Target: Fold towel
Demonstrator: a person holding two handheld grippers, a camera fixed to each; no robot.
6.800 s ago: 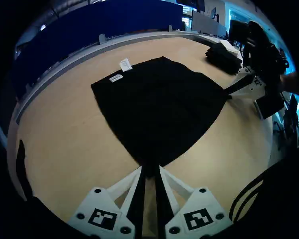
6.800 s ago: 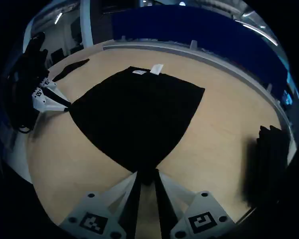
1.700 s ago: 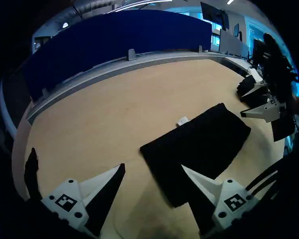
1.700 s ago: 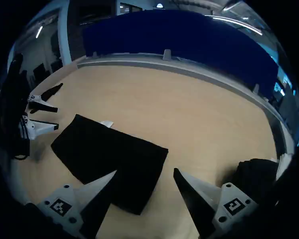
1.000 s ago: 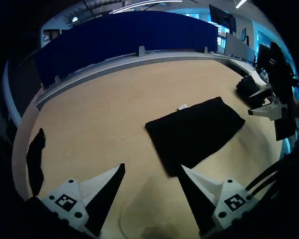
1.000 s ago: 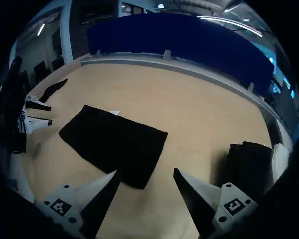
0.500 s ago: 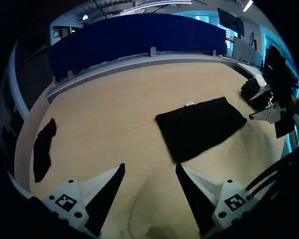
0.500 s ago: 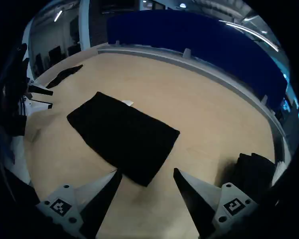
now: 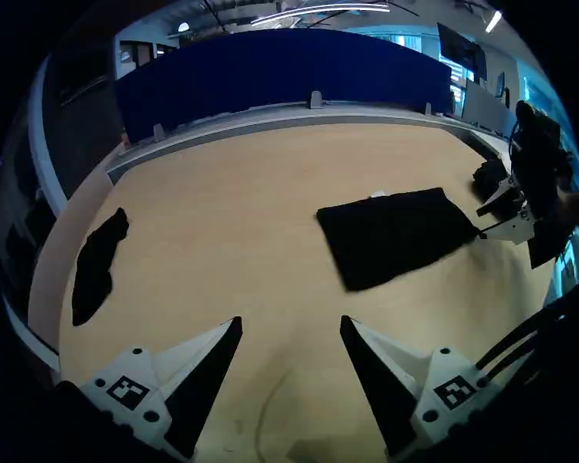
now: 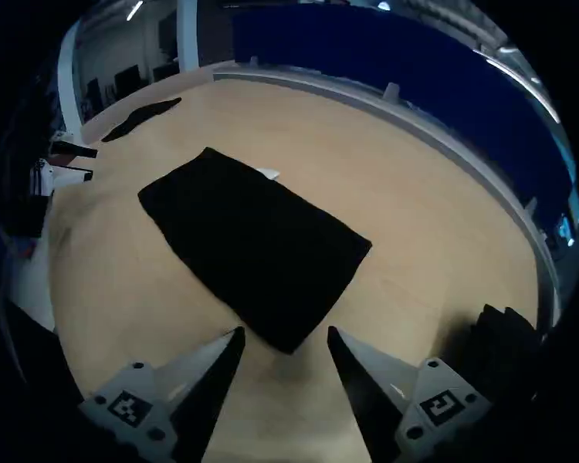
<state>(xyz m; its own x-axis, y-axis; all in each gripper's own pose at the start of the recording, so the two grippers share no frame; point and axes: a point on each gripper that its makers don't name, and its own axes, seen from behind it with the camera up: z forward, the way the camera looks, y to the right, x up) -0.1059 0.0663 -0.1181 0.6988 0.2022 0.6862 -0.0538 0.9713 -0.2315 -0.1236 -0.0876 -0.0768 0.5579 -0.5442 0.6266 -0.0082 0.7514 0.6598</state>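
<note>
The black towel (image 10: 251, 247) lies flat on the bench (image 10: 413, 224) as a folded rectangle, a small white tag (image 10: 268, 174) peeping out at its far edge. Its near corner sits just ahead of the right gripper (image 10: 286, 330), in line with the gap between the two fingers, which are spread wide and hold nothing. From the left gripper (image 9: 289, 320), likewise spread wide with nothing in its grasp, the towel lies ahead and to the right, well apart. A crumpled dark cloth (image 9: 96, 262) rests far to its left. A stack of dark cloths (image 10: 506, 347) stands to the right gripper's right. A blue partition (image 9: 289, 69) runs along the bench's far edge.
</note>
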